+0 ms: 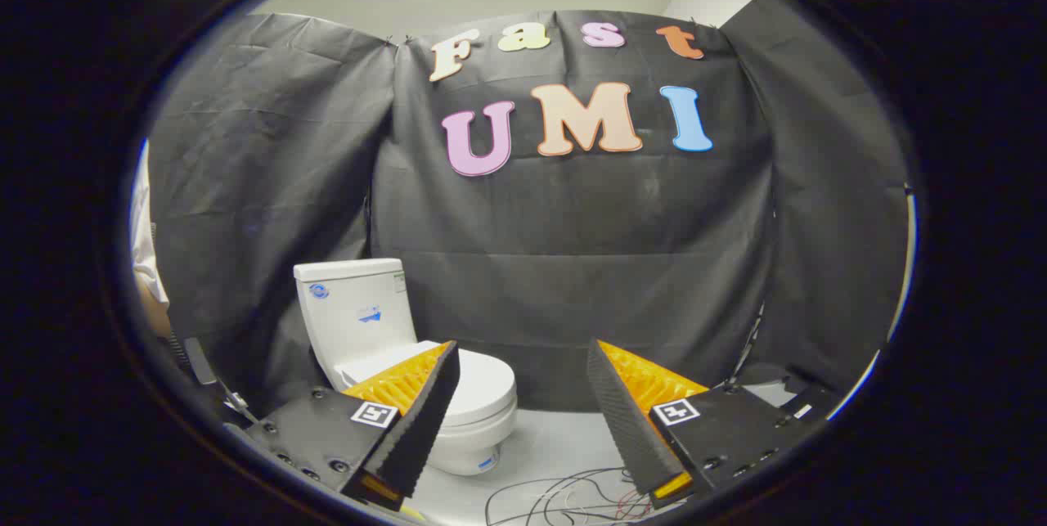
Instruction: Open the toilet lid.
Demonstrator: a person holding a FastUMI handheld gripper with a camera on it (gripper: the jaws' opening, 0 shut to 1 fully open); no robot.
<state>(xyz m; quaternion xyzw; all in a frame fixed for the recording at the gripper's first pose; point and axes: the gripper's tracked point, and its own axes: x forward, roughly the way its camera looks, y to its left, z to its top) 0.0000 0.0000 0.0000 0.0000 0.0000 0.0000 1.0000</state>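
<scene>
A white toilet (384, 330) stands on the pale floor against the black cloth wall, its tank (353, 309) at the back. Its lid (483, 383) lies flat, closed over the bowl. My gripper (523, 354) is open, held above the floor and short of the toilet. The left finger (421, 411) overlaps the toilet's near side in the view, and the lid's front shows just right of that fingertip. The right finger (626, 415) is well to the right of the bowl. Nothing sits between the fingers.
Loose cables (564, 497) lie tangled on the floor in front of the bowl, between the fingers. A person's sleeve and arm (147, 272) show to the left of the toilet. Black cloth walls close in the booth behind and on both sides.
</scene>
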